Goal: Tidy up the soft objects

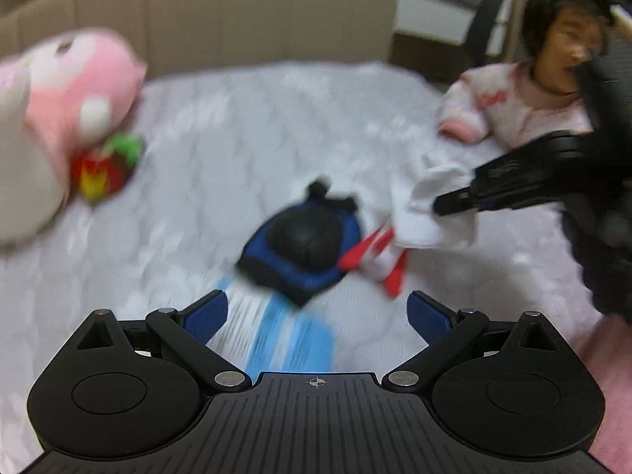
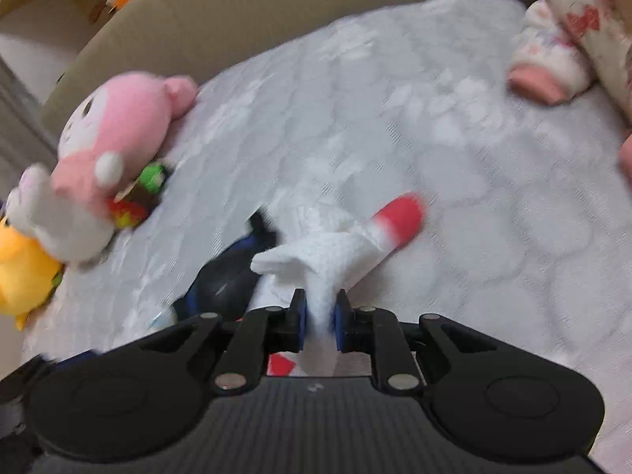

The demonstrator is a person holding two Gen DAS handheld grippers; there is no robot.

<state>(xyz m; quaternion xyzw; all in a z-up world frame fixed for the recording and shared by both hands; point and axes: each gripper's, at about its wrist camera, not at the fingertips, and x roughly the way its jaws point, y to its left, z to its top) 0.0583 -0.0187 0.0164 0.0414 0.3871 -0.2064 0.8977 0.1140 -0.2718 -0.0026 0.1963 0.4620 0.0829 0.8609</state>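
Observation:
My right gripper (image 2: 320,312) is shut on a white sock with a red toe (image 2: 335,252), lifting it off the pale quilted bed; in the left wrist view the same sock (image 1: 426,213) hangs from that gripper (image 1: 446,203). A blue and black sock bundle (image 1: 304,249) lies in the middle of the bed, just beyond my left gripper (image 1: 318,316), which is open with nothing between its fingers. A blue-striped white sock (image 1: 276,335) lies under the left gripper. A second red and white sock (image 1: 375,256) rests beside the bundle.
A pink plush toy (image 2: 118,134) with a red and green toy (image 2: 138,197) lies at the bed's left side, a yellow plush (image 2: 19,272) nearer. A person in pale pink clothes (image 1: 525,110) leans on the bed's right edge. A beige headboard (image 1: 237,19) stands behind.

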